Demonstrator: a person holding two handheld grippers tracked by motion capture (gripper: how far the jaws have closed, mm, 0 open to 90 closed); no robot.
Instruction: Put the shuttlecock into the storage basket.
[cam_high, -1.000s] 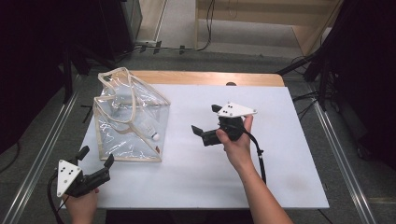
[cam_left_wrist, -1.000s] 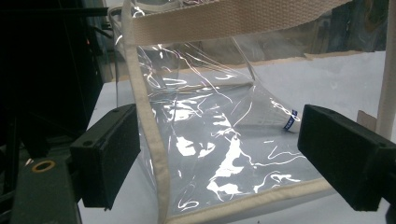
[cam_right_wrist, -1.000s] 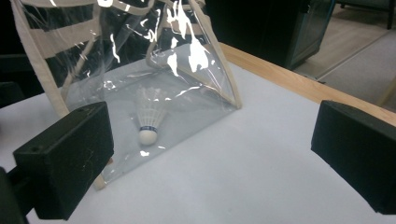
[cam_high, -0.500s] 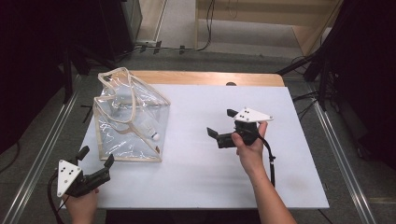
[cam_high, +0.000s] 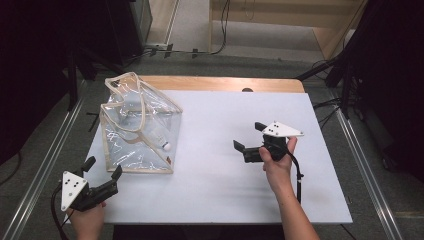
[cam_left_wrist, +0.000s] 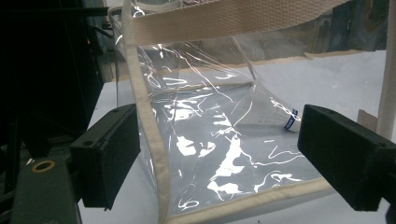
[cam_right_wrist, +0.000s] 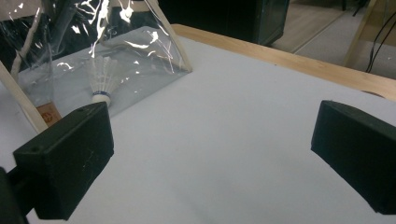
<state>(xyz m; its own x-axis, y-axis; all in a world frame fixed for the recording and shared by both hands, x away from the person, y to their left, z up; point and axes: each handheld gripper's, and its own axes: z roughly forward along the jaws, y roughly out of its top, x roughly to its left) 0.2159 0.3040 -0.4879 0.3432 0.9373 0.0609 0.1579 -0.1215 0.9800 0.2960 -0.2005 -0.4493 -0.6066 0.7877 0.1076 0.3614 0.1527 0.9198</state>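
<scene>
A clear plastic bag (cam_high: 137, 127) with beige trim and handles lies on the left of the white table (cam_high: 220, 190). Inside it, near its right edge, rests a white shuttlecock (cam_high: 162, 144). My left gripper (cam_high: 103, 167) is open at the table's near left corner, just short of the bag's front edge. In the left gripper view the bag (cam_left_wrist: 210, 140) spreads ahead of the open jaws, and the shuttlecock (cam_left_wrist: 289, 119) shows through the plastic. My right gripper (cam_high: 248, 136) is open over bare table, well to the right of the bag. The right gripper view shows the shuttlecock (cam_right_wrist: 102, 79) inside the bag (cam_right_wrist: 56, 60), far off.
A wooden strip (cam_high: 225, 84) runs along the table's far edge. Metal rails (cam_high: 360, 160) flank both sides. Dark cabinets (cam_high: 120, 25) and cables stand on the floor beyond. A cable trails from the right gripper beside the forearm (cam_high: 295, 215).
My right gripper has drawn away from the bag, moving right and toward the person, still open. The left gripper and the bag have stayed put.
</scene>
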